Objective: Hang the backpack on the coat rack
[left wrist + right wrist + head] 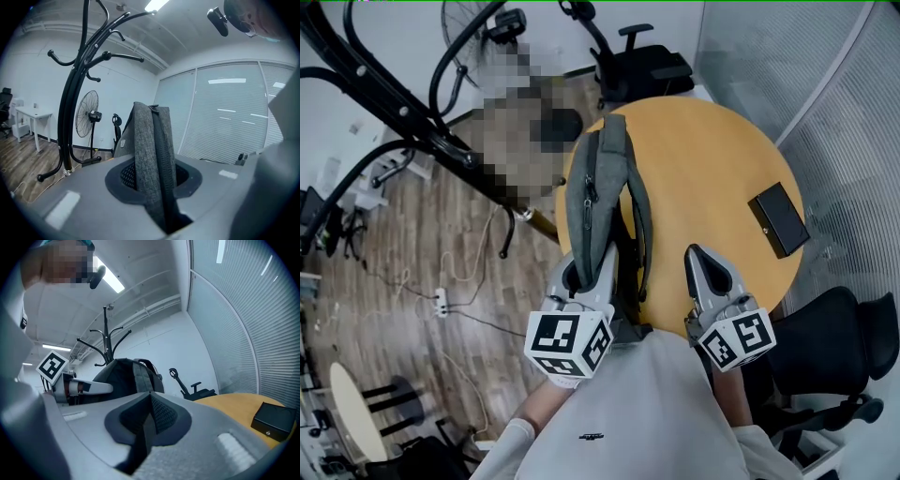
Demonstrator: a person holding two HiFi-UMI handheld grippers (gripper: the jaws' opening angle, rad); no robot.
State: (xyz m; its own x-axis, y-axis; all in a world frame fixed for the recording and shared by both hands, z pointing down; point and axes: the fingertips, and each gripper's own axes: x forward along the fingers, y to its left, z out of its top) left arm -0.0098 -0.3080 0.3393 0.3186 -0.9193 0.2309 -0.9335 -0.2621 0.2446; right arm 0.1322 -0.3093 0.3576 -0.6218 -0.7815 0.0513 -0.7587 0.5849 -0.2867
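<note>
One grey backpack (598, 183) is grasped by the left gripper (584, 272), whose two jaws are clenched on its grey fabric and black strap. The pack reaches away from that gripper over the left edge of the single round wooden bench (703, 150), apart from the one black coat rack (398, 108) standing further left. The right gripper (695, 253) has its two jaws pressed together on nothing, near one black box (778, 218), and two black office chairs (642, 66) (830, 347) flank the bench.
</note>
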